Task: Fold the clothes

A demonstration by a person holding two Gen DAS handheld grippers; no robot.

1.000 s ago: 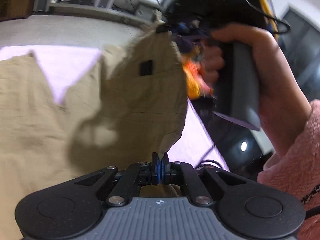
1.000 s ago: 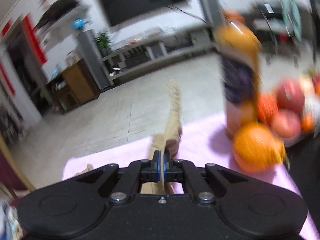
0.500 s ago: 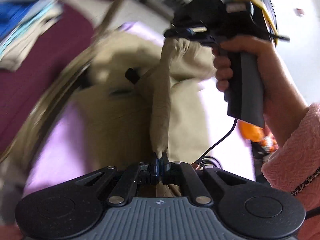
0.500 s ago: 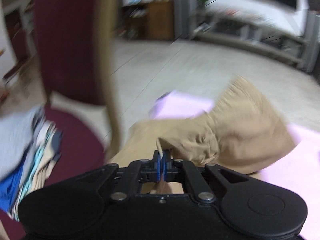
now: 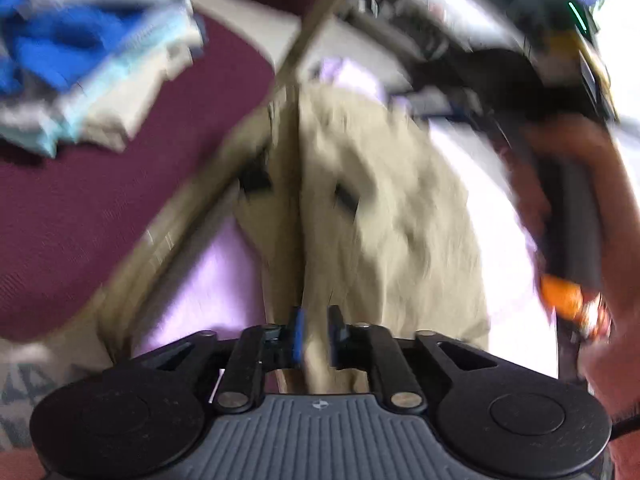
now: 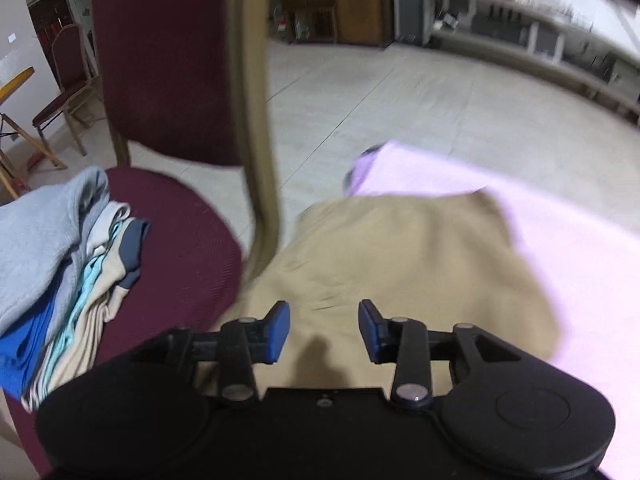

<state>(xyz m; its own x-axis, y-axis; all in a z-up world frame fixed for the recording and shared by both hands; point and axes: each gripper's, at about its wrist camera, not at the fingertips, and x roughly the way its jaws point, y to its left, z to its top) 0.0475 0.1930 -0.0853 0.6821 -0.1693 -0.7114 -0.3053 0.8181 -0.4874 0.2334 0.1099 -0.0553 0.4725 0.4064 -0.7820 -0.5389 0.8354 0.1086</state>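
Note:
A tan garment [image 5: 380,220] lies folded over on the pink tablecloth [image 5: 200,280], blurred in the left wrist view. My left gripper [image 5: 316,332] is at its near edge. Its jaws are opening, and a fold of the cloth still stands in the narrow gap between them. In the right wrist view the same garment [image 6: 400,260] spreads flat below my right gripper [image 6: 324,330]. That gripper's jaws are opening wide above the cloth and grip nothing. A hand [image 5: 580,200] holds the right gripper's handle at the right of the left wrist view.
A maroon chair [image 6: 172,240] stands against the table's left side, its tan frame post [image 6: 260,160] close to the garment. A stack of folded clothes [image 6: 60,260] rests on its seat. Pink cloth [image 6: 580,260] lies bare to the right, with orange fruit [image 5: 560,292] at the table's edge.
Both grippers were shut on the garment's edge and carried it over towards the chair side. Now the garment lies folded on the table and both sets of jaws have parted, the right wider.

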